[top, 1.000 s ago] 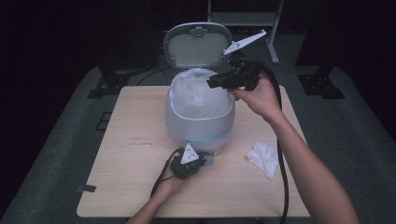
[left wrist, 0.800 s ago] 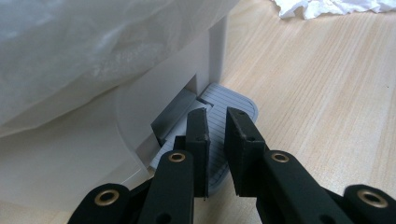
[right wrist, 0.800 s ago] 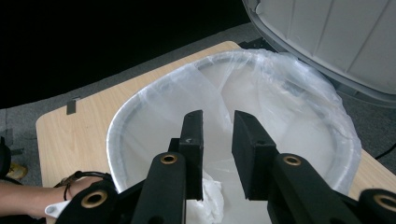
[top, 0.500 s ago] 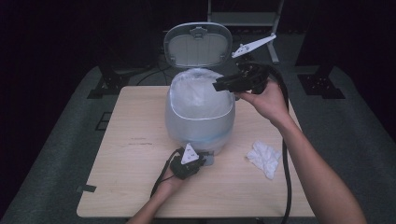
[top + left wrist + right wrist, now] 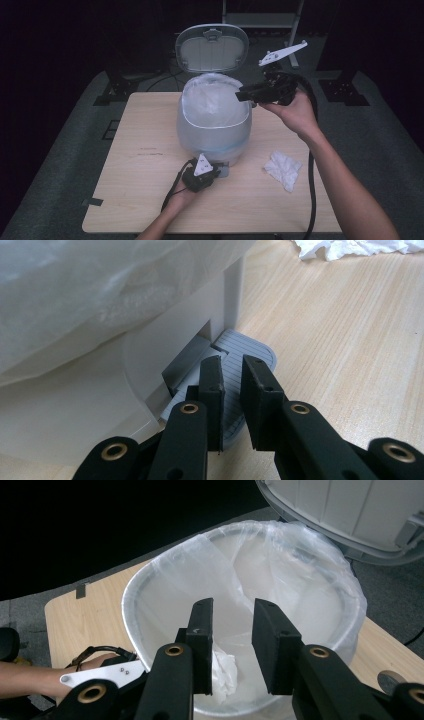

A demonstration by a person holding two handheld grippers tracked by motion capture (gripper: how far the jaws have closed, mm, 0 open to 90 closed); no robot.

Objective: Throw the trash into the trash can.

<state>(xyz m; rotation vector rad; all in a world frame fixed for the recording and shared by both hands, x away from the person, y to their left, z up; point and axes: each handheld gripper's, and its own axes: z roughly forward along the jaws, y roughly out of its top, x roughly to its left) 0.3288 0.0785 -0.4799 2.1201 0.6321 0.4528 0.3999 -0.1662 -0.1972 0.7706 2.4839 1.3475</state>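
High view: a pedal bin [image 5: 214, 127] with a clear liner stands at the centre of the bench [image 5: 135, 170], its lid [image 5: 212, 47] tipped up at the top centre of the frame. The left hand-held gripper [image 5: 216, 169] sits low at the bin's front foot, just below centre. The right hand-held gripper [image 5: 245, 94] hangs at the right edge of the bin's mouth, upper right of centre. A crumpled tissue [image 5: 283, 168] lies on the bench at lower right, well apart from the bin.

Left gripper view: jaws closed to a narrow slit with nothing between them, tips resting on the grey ribbed pedal [image 5: 245, 352] at frame centre. The bin wall covers the left half; the crumpled tissue [image 5: 350, 247] shows at upper right.

Right gripper view: jaws parted, having just been opening, with no thing clamped between the pads. A white tissue wad [image 5: 223, 672] lies down inside the liner [image 5: 280, 560], seen in the gap at lower centre. Lid at upper right.
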